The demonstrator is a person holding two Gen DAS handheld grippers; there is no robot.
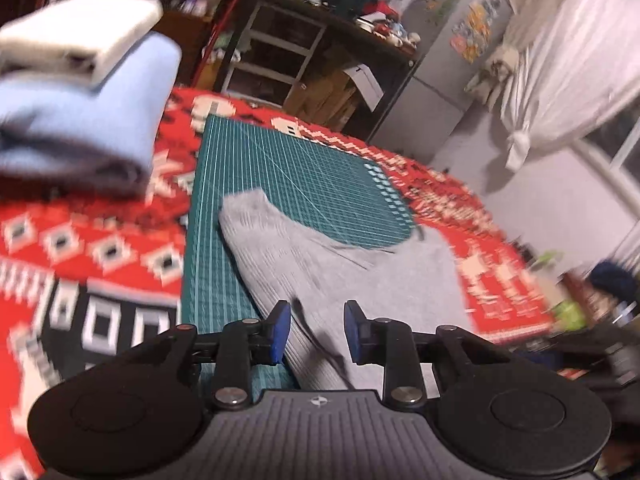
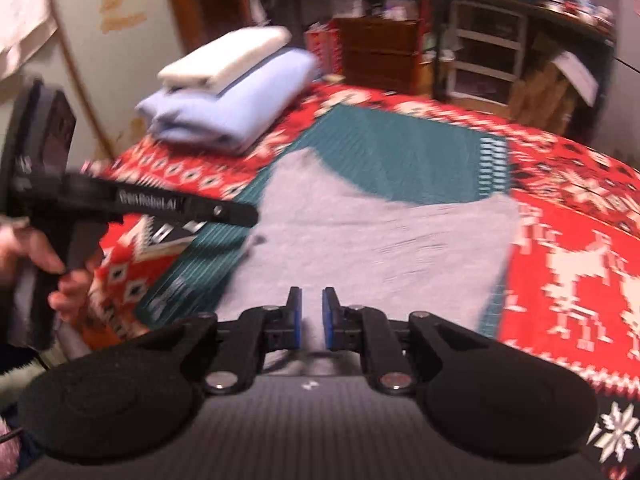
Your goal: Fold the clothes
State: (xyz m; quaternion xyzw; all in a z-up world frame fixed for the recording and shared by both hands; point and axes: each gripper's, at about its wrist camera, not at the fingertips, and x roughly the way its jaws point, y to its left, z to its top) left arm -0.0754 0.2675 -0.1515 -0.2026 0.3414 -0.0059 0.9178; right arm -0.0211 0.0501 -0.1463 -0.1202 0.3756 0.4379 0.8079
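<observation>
Two done: white folded garment [image 2: 228, 56] atop the light-blue one [image 2: 236, 108] at 11 o'clock. Grey ribbed knit garment [image 2: 372, 236] is part-folded on the green cutting mat [image 2: 400, 160]. My left gripper [image 1: 316, 332] fingers are spread, the right gripper [image 2: 312, 318] is narrowly apart, both gripping nothing.

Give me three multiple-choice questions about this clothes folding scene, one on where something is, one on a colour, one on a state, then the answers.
1. Where does the grey garment lie?
A. on the green cutting mat
B. on the shelf
C. on the floor

2. What colour is the top item of the folded stack?
A. black
B. white
C. red

3. How are the left gripper's jaws?
A. clamped on the mat
C. apart, nothing pinched
B. holding a hanger

Answers: 1 A, grey cloth spreads over the mat; 2 B, a white piece sits on the light blue one; 3 C, a clear gap shows between the blue pads.
</observation>
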